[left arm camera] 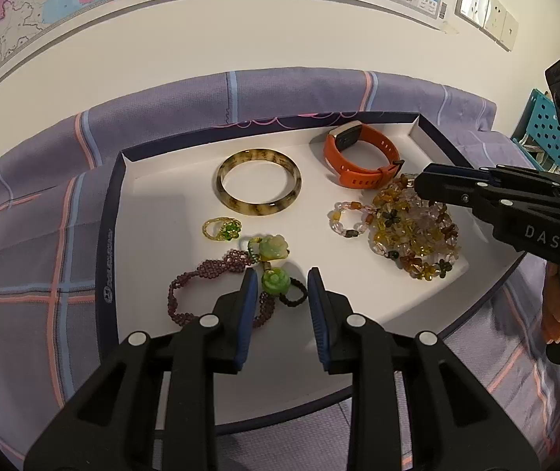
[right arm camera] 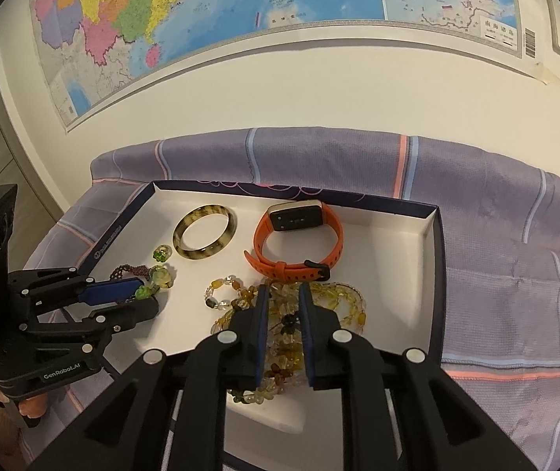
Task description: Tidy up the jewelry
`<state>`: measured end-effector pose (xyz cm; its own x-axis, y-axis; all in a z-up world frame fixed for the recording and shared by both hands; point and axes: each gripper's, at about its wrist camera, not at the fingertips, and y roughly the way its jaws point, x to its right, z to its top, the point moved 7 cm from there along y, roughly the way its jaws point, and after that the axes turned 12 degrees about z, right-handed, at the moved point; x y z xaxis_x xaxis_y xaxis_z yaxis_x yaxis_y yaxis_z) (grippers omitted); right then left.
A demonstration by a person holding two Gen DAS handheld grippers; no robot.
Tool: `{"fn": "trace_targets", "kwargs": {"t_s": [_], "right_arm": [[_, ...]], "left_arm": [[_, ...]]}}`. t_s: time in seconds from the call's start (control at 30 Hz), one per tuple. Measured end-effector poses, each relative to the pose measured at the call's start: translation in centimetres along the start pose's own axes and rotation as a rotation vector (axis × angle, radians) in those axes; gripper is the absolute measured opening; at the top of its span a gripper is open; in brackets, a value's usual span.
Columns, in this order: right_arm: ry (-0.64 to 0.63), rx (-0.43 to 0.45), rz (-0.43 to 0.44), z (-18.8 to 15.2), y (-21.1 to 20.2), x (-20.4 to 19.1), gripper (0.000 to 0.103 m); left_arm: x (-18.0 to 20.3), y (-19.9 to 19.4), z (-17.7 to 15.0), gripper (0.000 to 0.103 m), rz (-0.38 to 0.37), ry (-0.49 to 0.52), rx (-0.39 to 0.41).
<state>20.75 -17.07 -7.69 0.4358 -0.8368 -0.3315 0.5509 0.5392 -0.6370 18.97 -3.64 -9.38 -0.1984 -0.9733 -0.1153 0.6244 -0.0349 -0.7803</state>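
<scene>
The shallow white-lined box lid with dark blue walls [left arm camera: 117, 196] lies on a purple checked cloth [left arm camera: 37, 235] and holds every piece of jewelry. Contents, largest first: a heap of amber and clear chip-bead strands [left arm camera: 417, 231] at the near right; an orange silicone smartwatch [left arm camera: 358, 157] at the far right; a mottled brown-and-cream bangle [left arm camera: 258, 182] at far centre; a dark purple beaded bracelet with two green carved rose pendants [left arm camera: 276, 267] at the near left; a small clear-and-amber bead bracelet [left arm camera: 348, 218] touching the heap; a tiny yellow-green beaded ring [left arm camera: 223, 228].

The left gripper [left arm camera: 282, 286] is released, jaws spread either side of the lower rose. The right gripper [right arm camera: 284, 306] is also unclenched, jaws straddling the heap (whether any strand is pinched cannot be told).

Judgement: the step is separating tangled pieces. Close squarely on the rose rather than its thin cord, lift slowly, and keep the chip strands from dragging the neighbouring small bracelet along.
</scene>
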Motion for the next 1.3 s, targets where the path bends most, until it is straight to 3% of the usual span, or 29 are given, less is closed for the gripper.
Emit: {"fn": "trace_targets", "kwargs": {"t_s": [0.17, 0.5, 0.57, 0.73, 0.8, 1.17, 1.3], "right_arm": [[0.001, 0.0, 0.0, 0.0, 0.1, 0.0, 0.015], [0.02, -0.011, -0.009, -0.5, 0.4, 0.3, 0.019], [0.023, -0.006, -0.009, -0.5, 0.3, 0.3, 0.023], [0.022, -0.001, -0.01, -0.7, 0.0, 0.2, 0.028], [0.02, 0.006, -0.014, -0.8, -0.3, 0.1, 0.035], [-0.003, 0.026, -0.017, -1.6, -1.6, -1.2, 0.052], [-0.013, 0.045, -0.028, -2.0, -2.4, -1.9, 0.062]], "left_arm": [[0.0, 0.0, -0.1, 0.027, -0.003, -0.004, 0.0], [-0.2, -0.3, -0.1, 0.043, -0.002, -0.009, 0.012], [-0.2, -0.5, -0.1, 0.052, -0.002, -0.015, 0.02], [-0.5, -1.0, -0.1, 0.059, -0.007, -0.035, 0.029], [-0.5, -1.2, -0.1, 0.061, -0.013, -0.04, 0.031], [-1.0, -2.7, -0.5, 0.091, -0.006, -0.057, 0.064], [-1.5, -3.5, -0.8, 0.096, 0.001, -0.079, 0.079]]}}
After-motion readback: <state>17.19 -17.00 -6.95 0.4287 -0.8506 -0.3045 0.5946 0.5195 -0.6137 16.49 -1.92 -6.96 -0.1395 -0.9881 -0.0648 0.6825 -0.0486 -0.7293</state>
